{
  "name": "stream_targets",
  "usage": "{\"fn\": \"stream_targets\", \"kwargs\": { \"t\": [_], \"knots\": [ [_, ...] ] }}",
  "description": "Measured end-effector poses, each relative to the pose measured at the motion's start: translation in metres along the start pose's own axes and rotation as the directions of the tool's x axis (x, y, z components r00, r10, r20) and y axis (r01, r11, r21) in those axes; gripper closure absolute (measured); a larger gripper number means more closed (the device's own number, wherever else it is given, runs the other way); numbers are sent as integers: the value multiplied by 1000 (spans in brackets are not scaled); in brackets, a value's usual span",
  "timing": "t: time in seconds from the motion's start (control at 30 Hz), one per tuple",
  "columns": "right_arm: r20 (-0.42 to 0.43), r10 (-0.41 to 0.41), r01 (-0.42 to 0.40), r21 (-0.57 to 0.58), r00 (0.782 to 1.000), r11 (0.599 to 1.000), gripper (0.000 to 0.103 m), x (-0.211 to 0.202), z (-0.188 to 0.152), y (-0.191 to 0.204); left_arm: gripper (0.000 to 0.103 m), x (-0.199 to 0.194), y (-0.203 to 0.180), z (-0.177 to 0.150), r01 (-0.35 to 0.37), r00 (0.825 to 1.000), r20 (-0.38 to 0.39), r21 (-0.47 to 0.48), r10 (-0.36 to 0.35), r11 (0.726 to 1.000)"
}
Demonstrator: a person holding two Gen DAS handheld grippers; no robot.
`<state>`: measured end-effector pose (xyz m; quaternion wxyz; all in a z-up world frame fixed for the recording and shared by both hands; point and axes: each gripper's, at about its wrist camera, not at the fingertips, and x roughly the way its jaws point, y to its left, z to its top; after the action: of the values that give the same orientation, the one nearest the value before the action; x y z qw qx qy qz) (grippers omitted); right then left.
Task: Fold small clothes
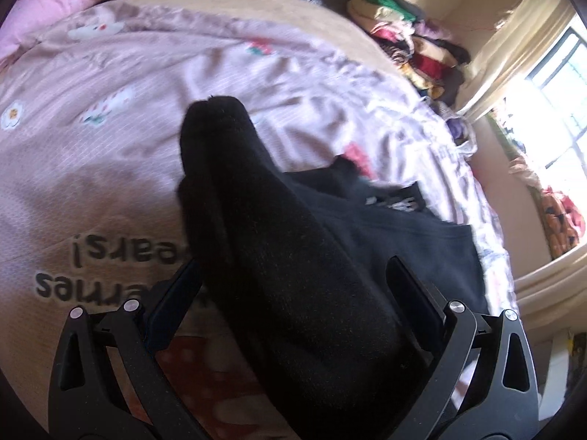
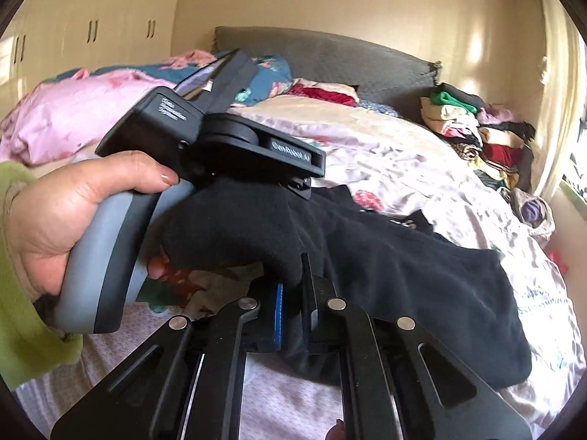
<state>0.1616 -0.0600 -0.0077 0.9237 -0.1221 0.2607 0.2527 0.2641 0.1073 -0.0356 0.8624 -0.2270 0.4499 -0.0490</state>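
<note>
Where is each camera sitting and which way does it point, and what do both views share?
Left wrist: on the left hand-held gripper, looking along its open fingers over a black sock lying between them, toward the pink bedsheet and window.
Right wrist: on the right hand-held gripper, shut on the black sock, facing the headboard; it shows the left hand, in a green sleeve, holding the other gripper.
Shared: the sock, a dark garment, and the clothes pile.
</note>
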Motion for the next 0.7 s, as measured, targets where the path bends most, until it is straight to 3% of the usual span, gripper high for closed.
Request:
{"fn": "stream_targets", "kwargs": {
  "t": [0.07,0.17,0.3,0.43,0.7],
  "knots": [
    [9,-4,4,22,1000,1000,97,-4,-1,-9,10,-4,-13,2,20,1000,19,14,-20,1000],
    [20,-12,11,54,1000,998,97,-11,-3,-22,44,-8,-34,3,46,998,41,41,-48,998],
    [41,-33,29,99,999,995,97,-22,-5,-39,60,-15,-63,3,45,996,72,106,-53,993],
    [59,-50,41,148,997,988,97,-33,-7,-58,66,-18,-89,5,48,994,92,150,-63,988],
    [70,-83,66,224,994,972,97,-52,-16,-88,69,-14,-131,3,50,992,102,210,-73,977]
  ]
}}
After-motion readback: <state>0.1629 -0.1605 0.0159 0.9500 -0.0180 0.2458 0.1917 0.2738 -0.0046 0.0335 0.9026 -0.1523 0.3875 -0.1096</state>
